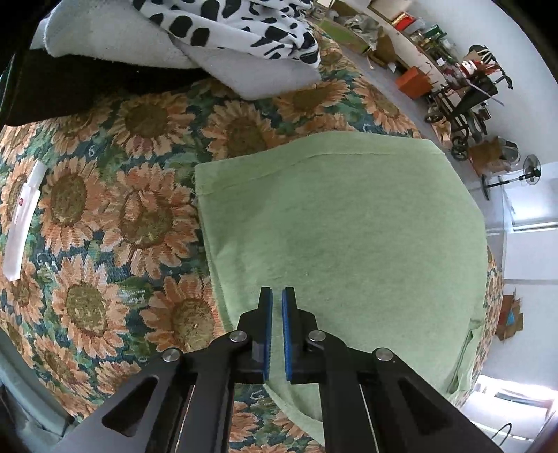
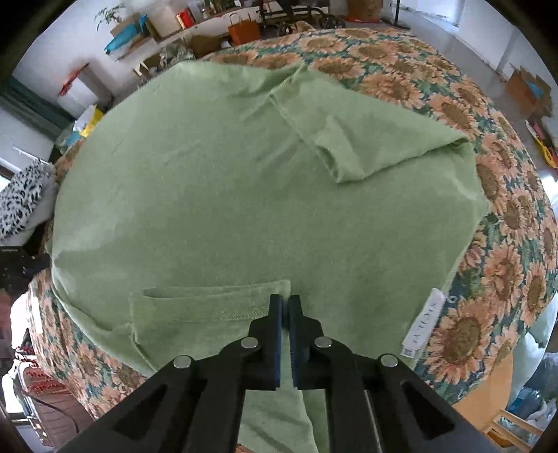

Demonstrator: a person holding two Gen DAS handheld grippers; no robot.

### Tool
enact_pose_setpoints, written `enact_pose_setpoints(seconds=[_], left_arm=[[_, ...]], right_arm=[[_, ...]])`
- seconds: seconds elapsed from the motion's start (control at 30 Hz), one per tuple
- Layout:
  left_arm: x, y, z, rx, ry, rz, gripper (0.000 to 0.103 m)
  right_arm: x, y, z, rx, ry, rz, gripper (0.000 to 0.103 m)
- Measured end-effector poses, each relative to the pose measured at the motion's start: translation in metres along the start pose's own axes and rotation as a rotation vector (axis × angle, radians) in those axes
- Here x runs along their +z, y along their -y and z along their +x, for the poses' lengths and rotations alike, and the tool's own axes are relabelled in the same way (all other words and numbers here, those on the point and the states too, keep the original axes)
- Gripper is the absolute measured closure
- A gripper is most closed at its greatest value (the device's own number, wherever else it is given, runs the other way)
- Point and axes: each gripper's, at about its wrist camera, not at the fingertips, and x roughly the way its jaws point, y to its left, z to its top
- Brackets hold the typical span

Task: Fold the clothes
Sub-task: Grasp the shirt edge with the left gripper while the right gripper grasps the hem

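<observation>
The left gripper (image 1: 277, 296) hangs over the near part of a green shirt (image 1: 341, 237), its blue pads nearly together with nothing between them. The right gripper (image 2: 286, 306) has its jaws closed at the corner of a folded-in sleeve (image 2: 209, 306); whether cloth is pinched, I cannot tell. The shirt lies flat on a sunflower-print cloth (image 1: 104, 216) covering the table. In the right wrist view a white label (image 2: 423, 322) shows at one edge, and the far sleeve (image 2: 366, 146) is folded inward. Farther off lie a grey cloth (image 1: 115, 38) and a black-and-white spotted garment (image 1: 237, 24) – beyond them, cluttered shelves (image 1: 401, 38) and a fan (image 1: 530, 170).
</observation>
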Motion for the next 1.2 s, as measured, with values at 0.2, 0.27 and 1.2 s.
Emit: enact_pose_setpoints(seconds=[0.2,0.27,1.2], left_arm=[[0.003,-0.005,0.011,0.045,-0.058,-0.014,0.094],[0.005,-0.008,0.011,0.057,-0.061,-0.019,0.077],[0.037,-0.006,0.027,0.055,-0.068,-0.167,0.058]], right_arm=[[-0.011,0.003,0.000,-0.043,-0.014,-0.008,0.083],[-0.017,0.005,0.003,-0.018,-0.038,0.012,0.065],[-0.097,-0.072,0.001,0.054,-0.125,-0.564,0.052]])
